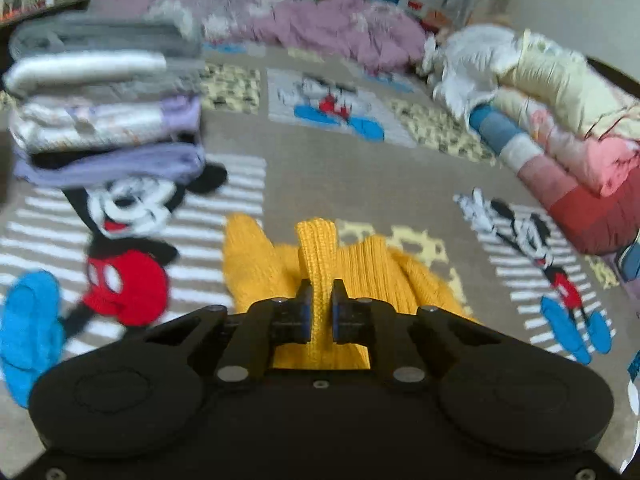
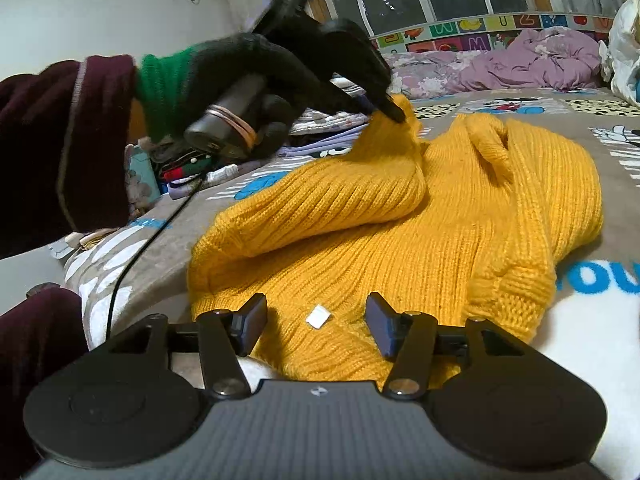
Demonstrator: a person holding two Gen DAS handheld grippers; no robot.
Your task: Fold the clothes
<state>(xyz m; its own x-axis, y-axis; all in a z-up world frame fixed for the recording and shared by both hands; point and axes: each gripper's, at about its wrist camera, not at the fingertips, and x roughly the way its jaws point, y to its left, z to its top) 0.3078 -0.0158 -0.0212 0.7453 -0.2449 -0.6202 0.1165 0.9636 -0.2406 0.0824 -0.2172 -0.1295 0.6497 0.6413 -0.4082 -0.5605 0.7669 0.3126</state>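
Only the left wrist view shows the tall stack of folded clothes (image 1: 108, 100) on the grey cartoon-printed blanket (image 1: 320, 172). The mustard-yellow ribbed knit sweater (image 2: 400, 220) lies there; the left gripper (image 1: 320, 312) pinches a raised fold, while the right gripper (image 2: 316, 326) hovers released above its hem and small white label (image 2: 319, 316).

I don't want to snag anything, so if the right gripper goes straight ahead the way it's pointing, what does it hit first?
Probably the yellow ribbed knit sweater: the right gripper stands open just above it, angled down, near a small white tag.
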